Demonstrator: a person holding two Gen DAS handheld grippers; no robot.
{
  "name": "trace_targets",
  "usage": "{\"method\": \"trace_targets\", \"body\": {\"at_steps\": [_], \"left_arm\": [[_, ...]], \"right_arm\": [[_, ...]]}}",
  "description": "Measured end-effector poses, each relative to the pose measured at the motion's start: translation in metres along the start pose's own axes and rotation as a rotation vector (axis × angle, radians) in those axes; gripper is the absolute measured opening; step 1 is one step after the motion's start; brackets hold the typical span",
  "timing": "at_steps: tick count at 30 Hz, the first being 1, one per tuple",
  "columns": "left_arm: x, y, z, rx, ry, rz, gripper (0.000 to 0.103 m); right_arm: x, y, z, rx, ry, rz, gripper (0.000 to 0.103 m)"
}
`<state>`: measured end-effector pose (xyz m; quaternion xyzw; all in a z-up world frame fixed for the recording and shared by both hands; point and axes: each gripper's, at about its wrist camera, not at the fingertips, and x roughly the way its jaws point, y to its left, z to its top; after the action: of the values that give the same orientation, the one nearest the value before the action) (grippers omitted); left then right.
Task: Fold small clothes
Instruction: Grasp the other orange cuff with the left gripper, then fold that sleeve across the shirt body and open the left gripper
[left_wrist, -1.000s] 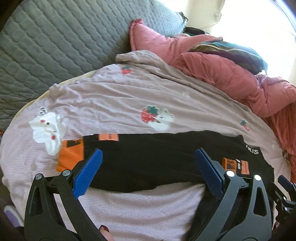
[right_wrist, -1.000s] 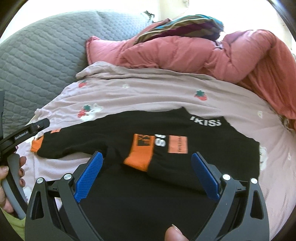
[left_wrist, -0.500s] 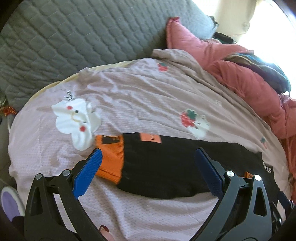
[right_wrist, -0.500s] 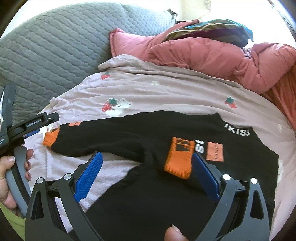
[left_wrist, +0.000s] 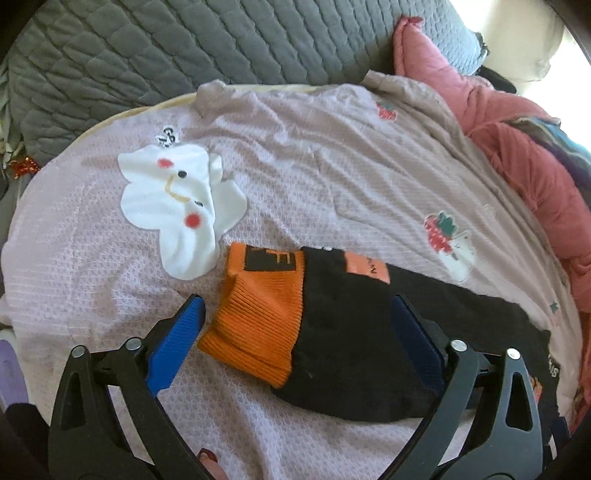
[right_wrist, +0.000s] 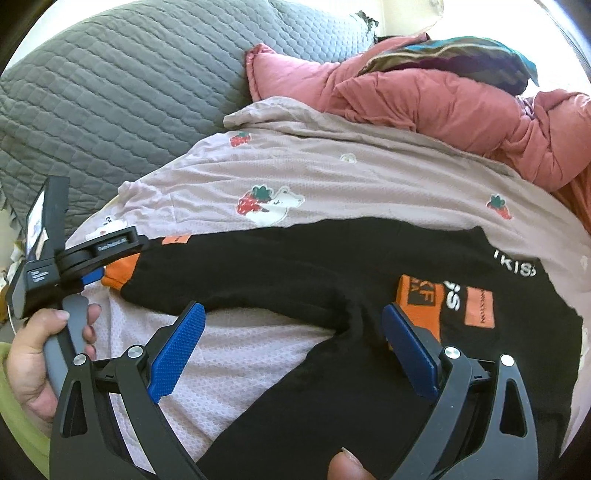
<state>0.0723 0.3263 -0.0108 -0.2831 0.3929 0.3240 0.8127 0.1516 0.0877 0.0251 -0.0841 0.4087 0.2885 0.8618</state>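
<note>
— Where does your left gripper (left_wrist: 295, 332) stand?
— Over the black sweater's (left_wrist: 351, 332) orange cuff (left_wrist: 258, 325), which lies between its closing jaws, pads not yet pressing.
— And your right gripper (right_wrist: 291, 354)?
— Jaws wide apart, above the sweater's body; a second cuff (right_wrist: 421, 299) lies just beside its right finger, on the pink sheet (right_wrist: 332, 177).
</note>
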Motion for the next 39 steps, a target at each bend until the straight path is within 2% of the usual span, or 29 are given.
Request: {"method": "trace_targets", "body": {"at_steps": [2, 6, 9, 11, 13, 14, 15, 18, 22, 25, 28, 39], "left_arm": [[0.005, -0.002, -0.001, 0.006, 0.005, 0.022, 0.075], [0.015, -0.011, -0.004, 0.059, 0.019, 0.083, 0.065], [0.019, -0.018, -0.007, 0.099, 0.018, 0.105, 0.05], [0.016, -0.021, -0.006, 0.121, 0.002, 0.099, 0.033], [0.011, -0.024, -0.006, 0.133, -0.012, 0.09, 0.021], [0.008, -0.026, -0.006, 0.136, -0.016, 0.065, 0.01], [0.006, -0.028, -0.006, 0.142, -0.016, 0.042, 0.007], [-0.003, -0.039, -0.007, 0.167, -0.031, -0.029, 0.007], [-0.028, -0.058, -0.01, 0.204, -0.083, -0.209, 0.007], [-0.043, -0.076, -0.015, 0.247, -0.093, -0.317, 0.007], [-0.06, -0.096, -0.026, 0.324, -0.112, -0.381, 0.007], [-0.071, -0.149, -0.064, 0.412, 0.002, -0.648, 0.007]], "right_arm": [[0.003, -0.002, -0.003, 0.007, 0.008, -0.002, 0.096], [0.007, -0.01, -0.006, 0.028, 0.016, -0.01, 0.096], [0.01, -0.014, -0.008, 0.043, 0.021, -0.015, 0.096], [0.011, -0.017, -0.009, 0.053, 0.022, -0.016, 0.096], [0.012, -0.021, -0.011, 0.065, 0.024, -0.014, 0.096], [0.013, -0.023, -0.012, 0.072, 0.026, -0.012, 0.096], [0.013, -0.025, -0.013, 0.078, 0.026, -0.011, 0.096], [0.011, -0.034, -0.016, 0.105, 0.023, -0.011, 0.096], [0.002, -0.052, -0.02, 0.157, 0.007, -0.012, 0.096], [-0.007, -0.067, -0.022, 0.193, -0.009, -0.021, 0.096], [-0.017, -0.085, -0.027, 0.235, -0.025, -0.032, 0.096], [-0.053, -0.167, -0.059, 0.409, -0.074, -0.128, 0.096]]}}
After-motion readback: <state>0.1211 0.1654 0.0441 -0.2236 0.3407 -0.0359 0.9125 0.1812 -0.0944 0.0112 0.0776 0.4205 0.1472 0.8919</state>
